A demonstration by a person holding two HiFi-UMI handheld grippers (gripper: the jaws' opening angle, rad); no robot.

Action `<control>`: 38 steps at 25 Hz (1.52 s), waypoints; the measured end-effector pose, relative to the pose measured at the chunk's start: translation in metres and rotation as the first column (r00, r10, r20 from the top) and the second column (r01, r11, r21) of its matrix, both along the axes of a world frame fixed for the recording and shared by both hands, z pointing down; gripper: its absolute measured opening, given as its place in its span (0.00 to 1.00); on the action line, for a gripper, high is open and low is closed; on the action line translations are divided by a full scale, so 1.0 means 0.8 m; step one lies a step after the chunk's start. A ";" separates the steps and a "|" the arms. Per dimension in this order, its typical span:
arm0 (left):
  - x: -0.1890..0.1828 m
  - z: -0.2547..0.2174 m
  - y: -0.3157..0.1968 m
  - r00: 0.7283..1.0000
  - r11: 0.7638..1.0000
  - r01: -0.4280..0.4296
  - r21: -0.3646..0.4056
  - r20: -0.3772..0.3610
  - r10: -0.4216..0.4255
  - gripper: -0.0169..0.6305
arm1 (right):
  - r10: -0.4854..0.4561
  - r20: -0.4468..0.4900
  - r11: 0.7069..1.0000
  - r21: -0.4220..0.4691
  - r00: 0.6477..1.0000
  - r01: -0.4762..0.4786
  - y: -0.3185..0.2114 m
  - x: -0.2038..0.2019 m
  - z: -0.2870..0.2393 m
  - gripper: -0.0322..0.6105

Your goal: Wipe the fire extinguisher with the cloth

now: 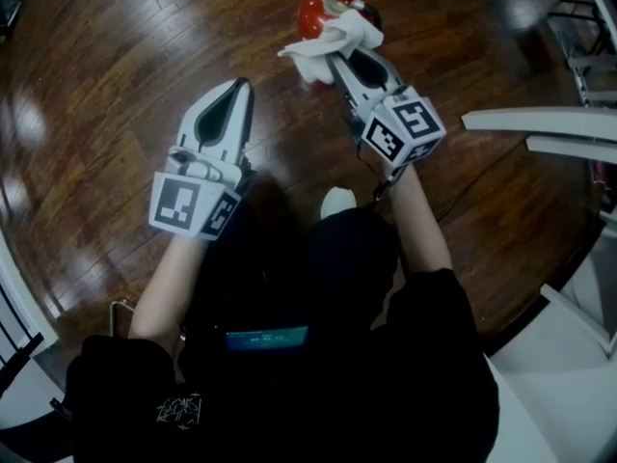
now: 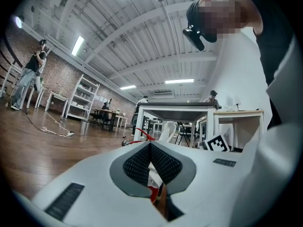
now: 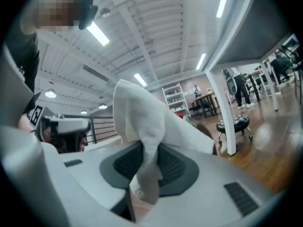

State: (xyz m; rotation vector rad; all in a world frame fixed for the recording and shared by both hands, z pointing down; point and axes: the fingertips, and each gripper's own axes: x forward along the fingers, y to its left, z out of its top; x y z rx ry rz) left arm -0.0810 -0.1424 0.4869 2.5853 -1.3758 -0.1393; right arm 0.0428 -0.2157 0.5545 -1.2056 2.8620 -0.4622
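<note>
Closest, left gripper [image 1: 237, 87]: jaws together, nothing between them. Farther out, right gripper [image 1: 337, 58] pinching white cloth [image 1: 333, 37], bunched against red fire extinguisher [image 1: 311, 10] on wooden floor [image 1: 116, 66], near head view's top edge.

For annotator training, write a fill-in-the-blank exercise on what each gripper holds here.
The right gripper is shut on a white ____.
The left gripper, jaws together, holds ____.
The fire extinguisher beyond the right gripper is ____ in colour.
Missing words: cloth; nothing; red.
</note>
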 end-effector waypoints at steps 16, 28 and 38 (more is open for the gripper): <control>-0.001 0.003 0.004 1.000 1.000 0.001 -0.004 0.002 -0.001 0.03 | 0.210 -0.082 0.978 0.016 0.974 -0.210 -0.033 0.080 0.031 0.22; -0.001 0.014 0.010 1.000 1.000 0.009 -0.016 0.008 -0.008 0.03 | 0.193 -0.189 0.935 -0.262 0.963 -0.239 -0.026 0.087 0.212 0.22; -0.006 0.010 0.009 1.000 1.000 0.015 -0.010 0.000 -0.015 0.03 | 0.146 -0.146 0.966 -0.193 0.978 -0.173 -0.003 0.066 0.133 0.22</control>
